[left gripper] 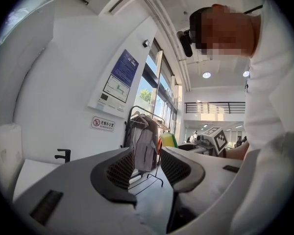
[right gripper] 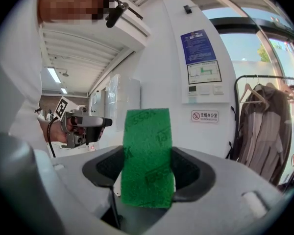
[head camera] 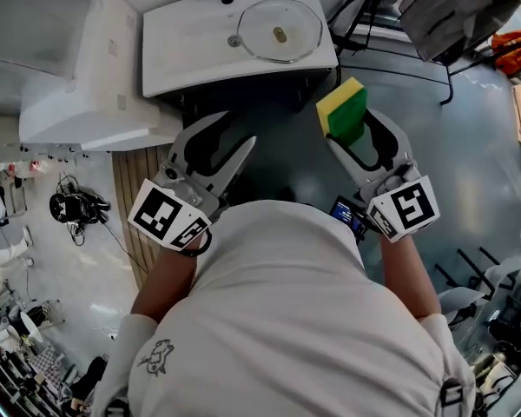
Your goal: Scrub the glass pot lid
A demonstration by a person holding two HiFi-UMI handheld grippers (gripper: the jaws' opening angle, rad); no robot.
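The right gripper (head camera: 351, 130) pinches a yellow-and-green scouring sponge (head camera: 342, 109) upright between its jaws, with most of the pad standing clear of them, which suits scrubbing. The left gripper (head camera: 240, 129) holds its 2 jaws spread with nothing between them, probably kept free to steady the glass pot lid (head camera: 280, 29). The lid lies flat in the white sink (head camera: 182, 50) ahead, well apart from both grippers.

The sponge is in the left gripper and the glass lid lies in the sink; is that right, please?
Not quite: the right gripper view shows the sponge clamped in the right gripper; the left gripper is empty. The glass lid does lie in the sink.
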